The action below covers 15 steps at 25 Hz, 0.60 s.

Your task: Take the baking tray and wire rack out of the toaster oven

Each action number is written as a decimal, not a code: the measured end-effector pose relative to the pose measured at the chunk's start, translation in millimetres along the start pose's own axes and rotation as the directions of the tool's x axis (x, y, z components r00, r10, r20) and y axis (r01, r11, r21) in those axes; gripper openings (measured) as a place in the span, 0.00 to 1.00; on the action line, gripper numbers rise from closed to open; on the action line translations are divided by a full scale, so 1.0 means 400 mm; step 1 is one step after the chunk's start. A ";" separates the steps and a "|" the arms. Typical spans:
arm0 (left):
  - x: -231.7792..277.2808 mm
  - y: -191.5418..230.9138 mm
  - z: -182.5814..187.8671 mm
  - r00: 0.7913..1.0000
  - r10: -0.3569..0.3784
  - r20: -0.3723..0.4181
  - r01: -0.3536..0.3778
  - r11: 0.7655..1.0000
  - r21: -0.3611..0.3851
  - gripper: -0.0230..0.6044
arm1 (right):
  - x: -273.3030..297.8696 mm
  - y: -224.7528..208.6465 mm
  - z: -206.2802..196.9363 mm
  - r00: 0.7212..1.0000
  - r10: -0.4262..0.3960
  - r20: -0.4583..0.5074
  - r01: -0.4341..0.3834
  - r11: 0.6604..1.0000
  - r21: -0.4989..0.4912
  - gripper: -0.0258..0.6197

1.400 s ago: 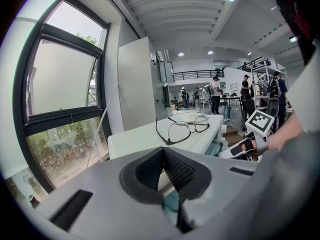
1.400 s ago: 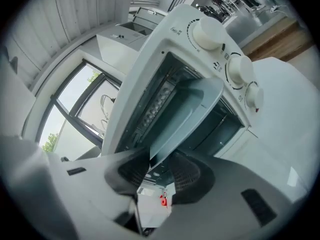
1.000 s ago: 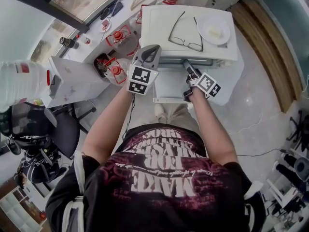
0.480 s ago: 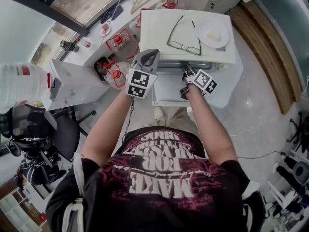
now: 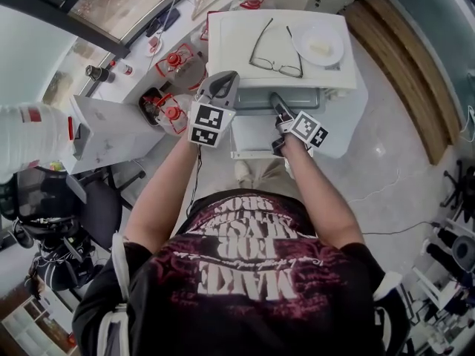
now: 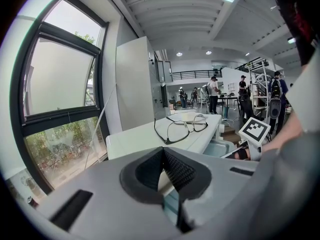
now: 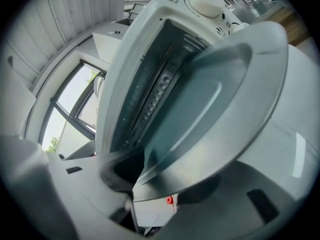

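**Tray at the oven's mouth, its rim between my right claw's jaws**

At the white toaster oven (image 5: 230, 50) in the upper middle of the head view, I reach both forearms up the frame towards its dropped door (image 5: 252, 136). My right claw (image 5: 274, 101) points into the opening, dipped a little and rolled, so the oven leans across that claw's own view. There the baking tray (image 7: 200, 104) fills the middle of the frame. Its far end is inside the oven and its near rim lies between my jaws.

Those jaws have just been opening. They stand partly spread about the rim, and the pad at lower left looks clear of the metal, so I judge this no firm pinch. My left claw (image 5: 225, 80) hovers by the oven's left front corner, jaws pressed together on nothing. I cannot make out the wire rack.

The tray looks like thin sheet metal: stiff, light and smooth. It would likely slip or tip if nipped at a corner. I would take it at the middle of the near rim, with the pads fully over the lip, and draw it out level. A jolt could shift the glasses (image 5: 274, 50) and plate (image 5: 318, 44) lying on the oven's top.
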State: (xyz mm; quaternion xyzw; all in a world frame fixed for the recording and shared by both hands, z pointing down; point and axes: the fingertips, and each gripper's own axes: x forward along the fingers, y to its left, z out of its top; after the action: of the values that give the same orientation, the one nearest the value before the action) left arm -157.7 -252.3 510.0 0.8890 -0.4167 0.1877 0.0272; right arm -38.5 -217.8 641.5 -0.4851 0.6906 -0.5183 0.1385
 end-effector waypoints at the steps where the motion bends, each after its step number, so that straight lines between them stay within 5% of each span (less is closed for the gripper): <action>1: 0.001 -0.001 0.000 1.000 0.000 0.000 0.000 1.000 0.001 0.05 | 0.005 -0.004 0.004 1.000 -0.006 0.013 0.006 1.000 0.008 0.35; 9: -0.002 -0.007 0.001 1.000 -0.017 0.001 0.017 1.000 0.012 0.05 | 0.003 0.007 0.010 1.000 0.018 0.014 -0.019 0.998 0.067 0.16; 15: -0.004 -0.012 -0.004 0.999 -0.037 -0.004 0.037 0.999 0.021 0.04 | -0.043 0.007 -0.024 1.000 0.022 0.008 -0.022 0.995 0.098 0.14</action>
State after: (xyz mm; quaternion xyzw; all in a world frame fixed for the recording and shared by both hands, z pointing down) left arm -155.4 -247.6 511.3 0.8964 -0.3982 0.1933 0.0220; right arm -38.2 -198.3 637.8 -0.4718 0.6690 -0.5484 0.1705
